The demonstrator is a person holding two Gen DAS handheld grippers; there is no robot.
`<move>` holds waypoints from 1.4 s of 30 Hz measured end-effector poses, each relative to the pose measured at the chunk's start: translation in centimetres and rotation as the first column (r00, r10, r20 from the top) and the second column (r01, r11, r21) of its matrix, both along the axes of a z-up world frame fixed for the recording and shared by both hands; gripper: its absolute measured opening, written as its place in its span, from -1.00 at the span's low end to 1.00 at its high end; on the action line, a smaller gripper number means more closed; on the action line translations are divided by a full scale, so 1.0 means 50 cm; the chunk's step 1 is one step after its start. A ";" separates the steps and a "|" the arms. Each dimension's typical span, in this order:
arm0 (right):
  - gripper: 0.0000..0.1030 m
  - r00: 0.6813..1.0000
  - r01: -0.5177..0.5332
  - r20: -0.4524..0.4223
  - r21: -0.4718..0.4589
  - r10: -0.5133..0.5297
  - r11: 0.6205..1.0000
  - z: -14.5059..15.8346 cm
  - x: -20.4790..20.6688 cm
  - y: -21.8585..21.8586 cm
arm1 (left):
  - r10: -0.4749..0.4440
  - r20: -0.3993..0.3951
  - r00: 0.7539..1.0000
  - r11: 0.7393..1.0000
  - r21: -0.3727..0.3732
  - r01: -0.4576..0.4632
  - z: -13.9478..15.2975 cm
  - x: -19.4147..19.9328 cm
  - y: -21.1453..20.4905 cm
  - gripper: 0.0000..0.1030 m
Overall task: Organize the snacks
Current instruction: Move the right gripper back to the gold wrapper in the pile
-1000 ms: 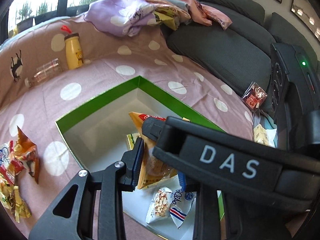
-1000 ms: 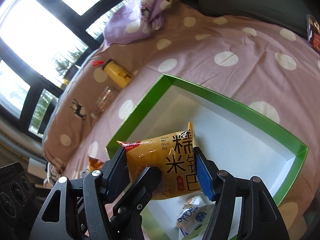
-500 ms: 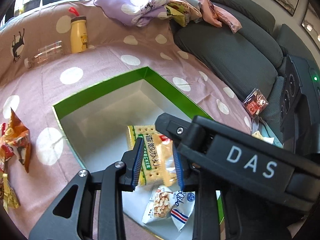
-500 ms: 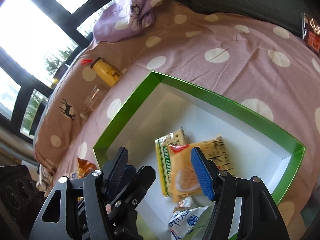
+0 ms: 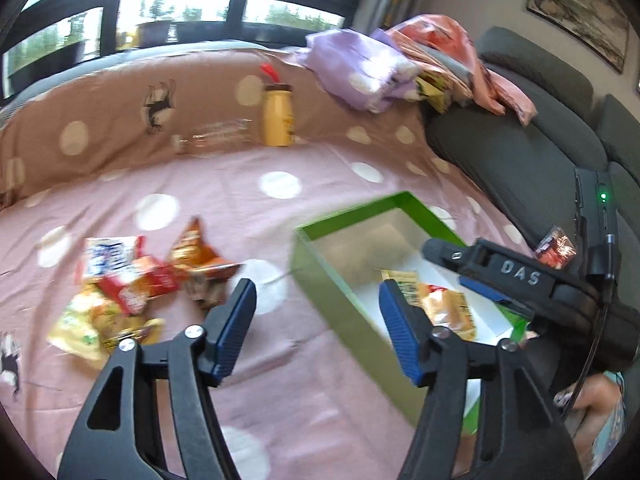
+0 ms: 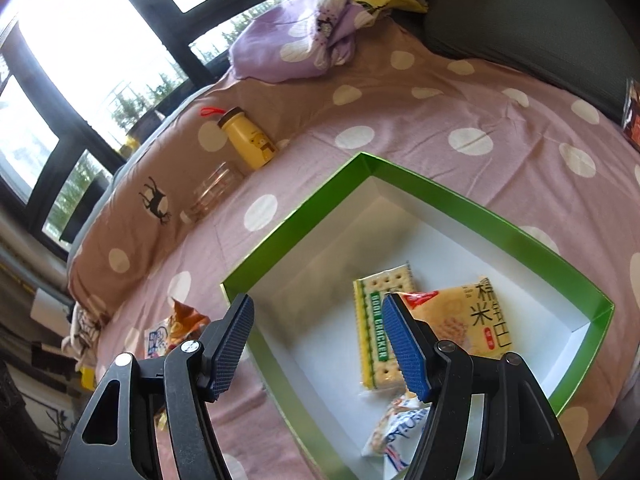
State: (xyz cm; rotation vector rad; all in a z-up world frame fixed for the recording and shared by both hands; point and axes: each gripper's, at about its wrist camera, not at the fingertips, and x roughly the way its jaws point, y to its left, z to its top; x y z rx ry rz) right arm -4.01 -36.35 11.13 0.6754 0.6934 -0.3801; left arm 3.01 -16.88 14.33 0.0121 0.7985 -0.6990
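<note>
My left gripper [image 5: 316, 292] hovers over the pink dotted sheet at the left wall of the green box [image 5: 348, 210]. Its jaws are opening and nothing is between them. A loose snack pile [image 5: 132, 280] lies to its left. My right gripper [image 6: 316, 312] stands open and empty above the box [image 6: 460, 196]. In the box lie a soda cracker packet [image 6: 376, 332], an orange rice-cracker packet [image 6: 472, 316] partly on top of it, and a white-and-blue packet [image 6: 396, 428]. From the left wrist view the right gripper [image 5: 480, 290] reaches over the box from the right.
A yellow bottle [image 6: 248, 142] and a glass jar [image 6: 212, 192] stand by the raised bed edge at the back. Purple cloth [image 6: 304, 48] is heaped at the far corner. A dark sofa cushion [image 5: 508, 152] borders the right, with a red packet [image 5: 554, 246] on it.
The right gripper opened and the orange packet dropped into the box beside the crackers. The left gripper swung left out over the box wall toward the snack pile, and its jaws spread.
</note>
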 end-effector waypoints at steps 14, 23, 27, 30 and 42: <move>0.61 0.978 -0.205 0.012 -0.132 0.209 0.970 0.037 0.061 0.165 | 0.385 -0.058 0.921 0.923 0.007 -0.385 -0.061 0.012 0.301 0.63; 0.65 0.944 -0.329 -0.038 -0.164 0.327 0.930 0.018 0.110 0.259 | 0.456 -0.099 0.884 0.889 0.080 -0.450 -0.106 0.044 0.347 0.64; 0.65 0.927 -0.376 -0.062 -0.165 0.371 0.912 0.002 0.127 0.292 | 0.464 -0.108 0.879 0.885 0.086 -0.457 -0.117 0.049 0.357 0.67; 0.65 0.913 -0.407 -0.068 -0.155 0.402 0.900 -0.009 0.141 0.314 | 0.470 -0.110 0.876 0.882 0.089 -0.462 -0.121 0.050 0.361 0.70; 0.65 0.848 -0.527 -0.139 -0.118 0.511 0.842 -0.080 0.213 0.402 | 0.495 -0.155 0.855 0.867 0.154 -0.474 -0.152 0.069 0.371 0.74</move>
